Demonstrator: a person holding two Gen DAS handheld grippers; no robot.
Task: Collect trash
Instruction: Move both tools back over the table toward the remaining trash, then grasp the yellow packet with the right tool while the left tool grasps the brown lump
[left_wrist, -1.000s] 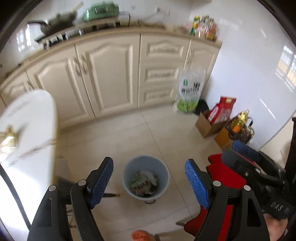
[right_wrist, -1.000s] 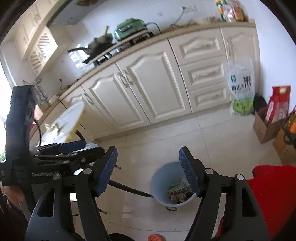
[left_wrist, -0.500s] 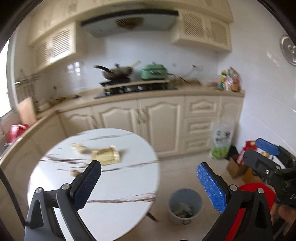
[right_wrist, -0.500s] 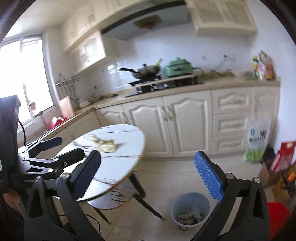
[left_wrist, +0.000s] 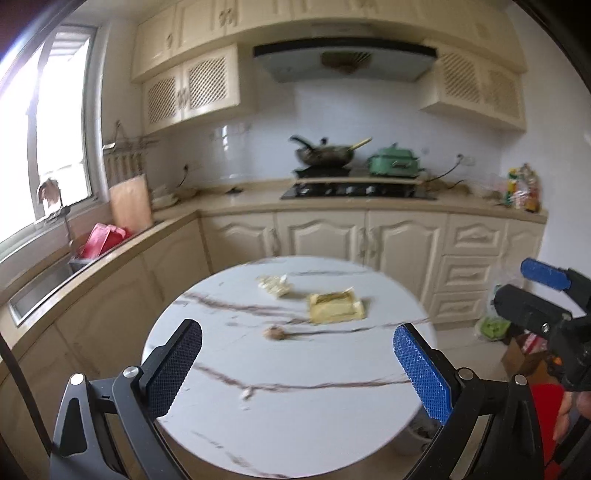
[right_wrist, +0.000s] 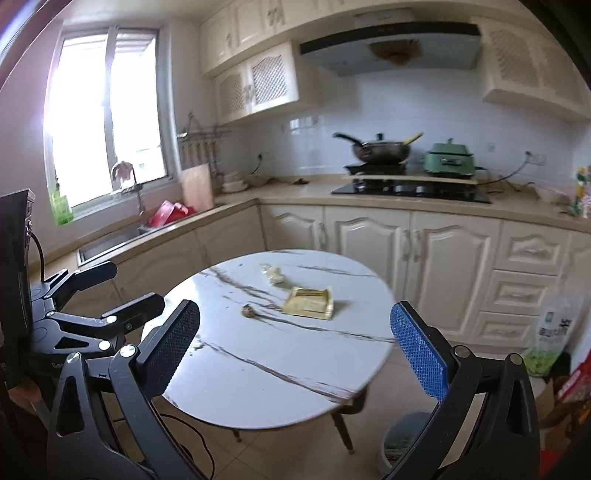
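Facing round table (left_wrist: 295, 424): left gripper (left_wrist: 297, 373) and right gripper (right_wrist: 295, 350) both spread wide, empty, short of near edge. Left to collect: 3 scraps toward far edge: yellow wrapper (left_wrist: 335, 307), crumpled pale wrapper (left_wrist: 274, 285), small brown lump (left_wrist: 274, 333). Partly hidden past right edge on floor: bin (right_wrist: 404, 439), contents unclear.

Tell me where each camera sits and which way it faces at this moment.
Left wrist: on the left gripper, open, facing the round table and stove wall; the right gripper shows at right.
Right wrist: on the right gripper, open, facing the same table; the left gripper shows at left, the trash bin below.
Both share the yellow wrapper and wok.
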